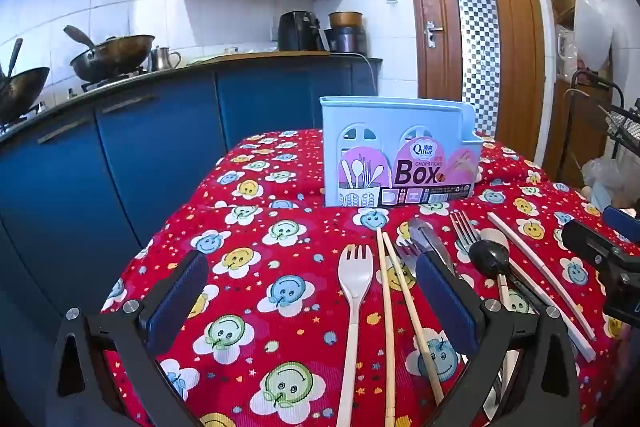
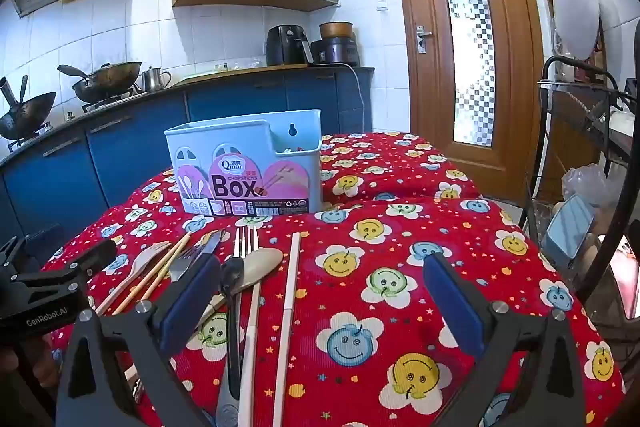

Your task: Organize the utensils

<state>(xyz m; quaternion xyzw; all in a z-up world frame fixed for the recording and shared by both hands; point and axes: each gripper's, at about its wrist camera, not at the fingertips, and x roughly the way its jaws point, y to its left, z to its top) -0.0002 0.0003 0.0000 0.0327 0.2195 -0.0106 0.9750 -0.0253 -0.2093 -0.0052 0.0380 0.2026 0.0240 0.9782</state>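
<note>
A light blue chopsticks box (image 1: 396, 151) stands upright on the red smiley tablecloth (image 1: 280, 227); it also shows in the right wrist view (image 2: 248, 167). In front of it lie a cream fork (image 1: 354, 283), two wooden chopsticks (image 1: 386, 307), a metal knife and fork (image 1: 424, 239), a black spoon (image 1: 490, 261) and white chopsticks (image 1: 536, 271). My left gripper (image 1: 312, 295) is open over the cream fork and wooden chopsticks. My right gripper (image 2: 320, 295) is open over a white chopstick (image 2: 290, 291), beside a beige spoon (image 2: 260, 267).
A blue kitchen counter with woks (image 1: 112, 55) runs along the left. A wooden door (image 1: 472, 27) stands behind the table. A metal rack with bags (image 2: 580, 155) is at the right. The right side of the tablecloth (image 2: 440, 247) is bare.
</note>
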